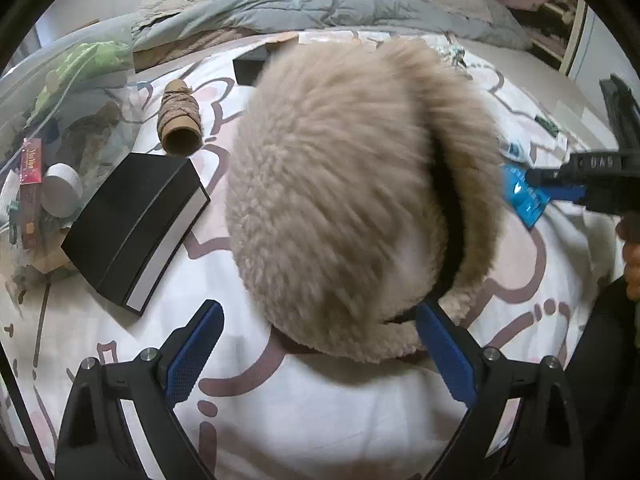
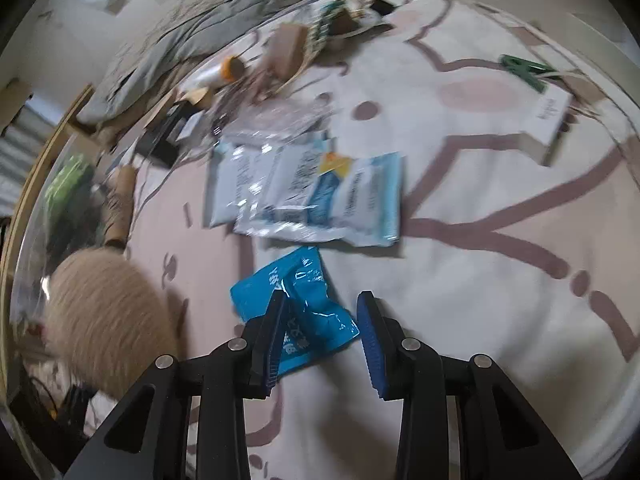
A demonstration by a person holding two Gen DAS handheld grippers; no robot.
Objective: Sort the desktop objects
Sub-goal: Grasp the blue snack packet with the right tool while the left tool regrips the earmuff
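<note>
A fluffy beige hat (image 1: 340, 200) fills the middle of the left wrist view, blurred, resting on the patterned bedsheet (image 1: 320, 412). My left gripper (image 1: 320, 310) stands open and wide just below it; the right fingertip (image 1: 434, 324) touches the hat's rim and the left fingertip (image 1: 208, 320) is apart from it. The hat (image 2: 104, 320) also shows at the left of the right wrist view. A crumpled blue packet (image 2: 312, 308) sits between the pads of my right gripper (image 2: 322, 298), which is shut on it. From the left wrist camera, that right gripper (image 1: 536, 178) comes in from the right with the blue packet (image 1: 524, 196) at its tip.
A clear plastic bin (image 1: 24, 92) with several items stands at the left. Beside it lie a black box (image 1: 136, 224) and a twine spool (image 1: 180, 120). White packets (image 2: 308, 196), a white box (image 2: 548, 120) and a green clip (image 2: 524, 70) lie further out. A hand (image 1: 630, 256) shows at the right edge.
</note>
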